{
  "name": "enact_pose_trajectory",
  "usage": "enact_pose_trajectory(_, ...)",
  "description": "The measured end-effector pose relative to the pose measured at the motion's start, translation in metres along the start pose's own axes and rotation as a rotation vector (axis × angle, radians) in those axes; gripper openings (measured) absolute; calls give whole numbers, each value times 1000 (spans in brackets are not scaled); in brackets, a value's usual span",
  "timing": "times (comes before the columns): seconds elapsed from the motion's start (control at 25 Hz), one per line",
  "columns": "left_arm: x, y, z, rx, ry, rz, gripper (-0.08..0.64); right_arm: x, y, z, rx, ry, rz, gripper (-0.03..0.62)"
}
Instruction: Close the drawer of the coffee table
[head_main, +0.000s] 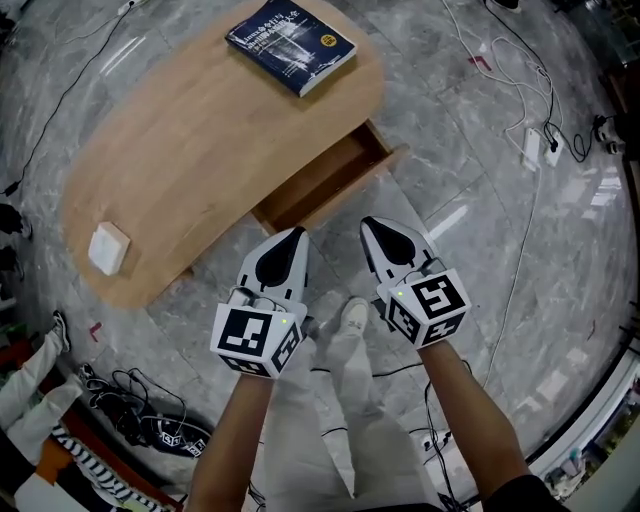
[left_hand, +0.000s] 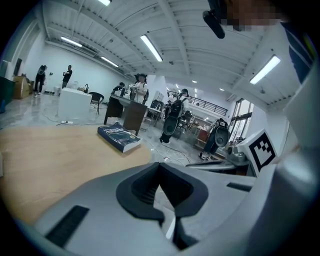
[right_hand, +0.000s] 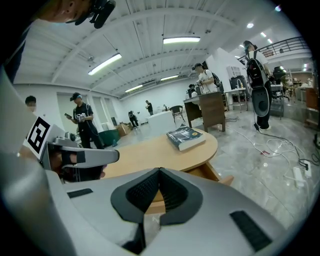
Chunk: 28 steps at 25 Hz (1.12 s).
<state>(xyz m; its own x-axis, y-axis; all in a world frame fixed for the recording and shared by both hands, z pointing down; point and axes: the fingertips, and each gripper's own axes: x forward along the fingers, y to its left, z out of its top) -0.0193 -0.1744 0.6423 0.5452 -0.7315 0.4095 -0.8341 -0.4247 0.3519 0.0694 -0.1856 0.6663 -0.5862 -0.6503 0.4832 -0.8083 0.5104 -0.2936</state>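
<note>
1. The drawer (head_main: 325, 178) is standing pulled out of the coffee table's (head_main: 190, 130) near right side, with its front facing the person.
2. The left gripper (head_main: 295, 236) and right gripper (head_main: 372, 226) are hovering just near of that front. Their jaws are pressed together and holding nothing, probably so they can serve as blunt pushers.
3. A book (head_main: 290, 45) is lying far right on the tabletop, clear of the drawer's travel.

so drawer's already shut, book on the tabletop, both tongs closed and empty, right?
No: the drawer stands open, as the head view shows. The book is on the tabletop; left tongs and right tongs are closed and empty.
</note>
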Motion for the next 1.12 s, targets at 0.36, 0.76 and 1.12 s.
enact_pose_trajectory(0.36, 6, -1, -24, 12, 26, -20, 2, 9, -4, -24, -2, 18, -9, 12)
enact_pose_trajectory(0.76, 14, 10, -41, 31, 36, -27, 2, 24, -22, -45, -16, 27, -47, 12)
enact_pose_trajectory(1.12, 19, 16, -65, 22, 50, -32, 3, 44, -29, -85, -28, 93, -59, 12)
